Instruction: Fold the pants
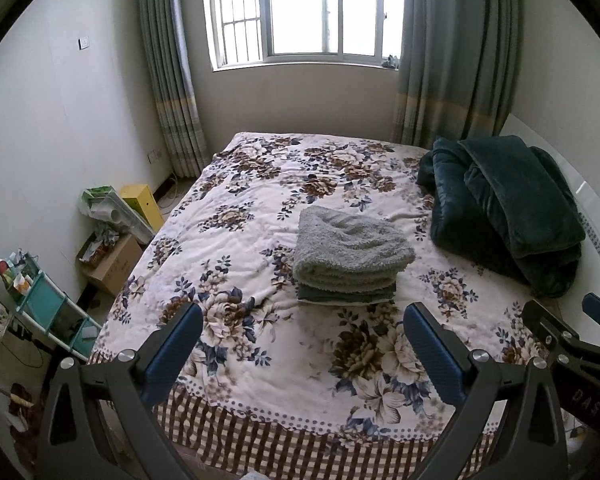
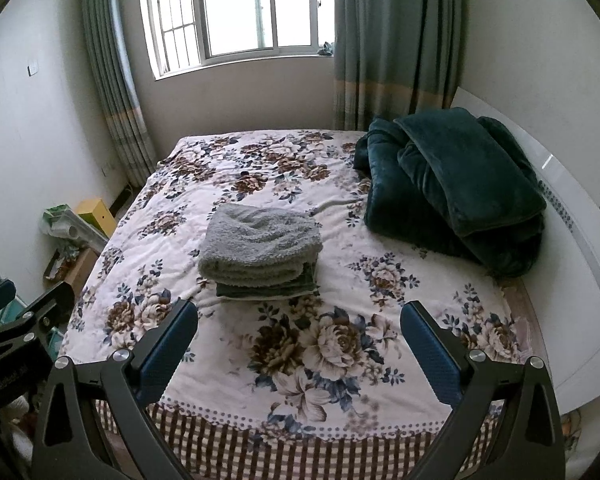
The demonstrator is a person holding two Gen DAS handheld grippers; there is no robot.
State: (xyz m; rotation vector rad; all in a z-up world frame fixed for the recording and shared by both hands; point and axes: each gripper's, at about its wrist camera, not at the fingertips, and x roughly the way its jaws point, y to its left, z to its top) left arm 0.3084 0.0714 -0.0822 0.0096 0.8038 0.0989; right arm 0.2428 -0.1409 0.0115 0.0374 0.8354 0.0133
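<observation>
The bed (image 1: 240, 208), under a flowered cover, fills the space ahead of both tongs, and the dark green blanket (image 1: 512, 208) is heaped ahead and to the right of them, against the white headboard (image 2: 572, 280). The pants (image 1: 350, 260) sit straight ahead of the left tongs (image 1: 302, 344) and ahead and slightly left of the right tongs (image 2: 298, 340), well apart from both: a grey fleecy bundle folded in layers, with a darker folded layer under it. Both tongs hover wide with nothing between their pads. Judging by the neat bundle, the folding looks nearly or fully done, so the main risk is disturbing it. A pinch on the top layer alone would likely peel it open, since fleece layers slide on each other, and a low approach could drag the loose bed cover and tip the bundle. Only the left wrist view shows the teal shelf (image 1: 48, 304) and cardboard box (image 1: 112, 264) on the floor to the left; the right wrist view shows more of the headboard.
</observation>
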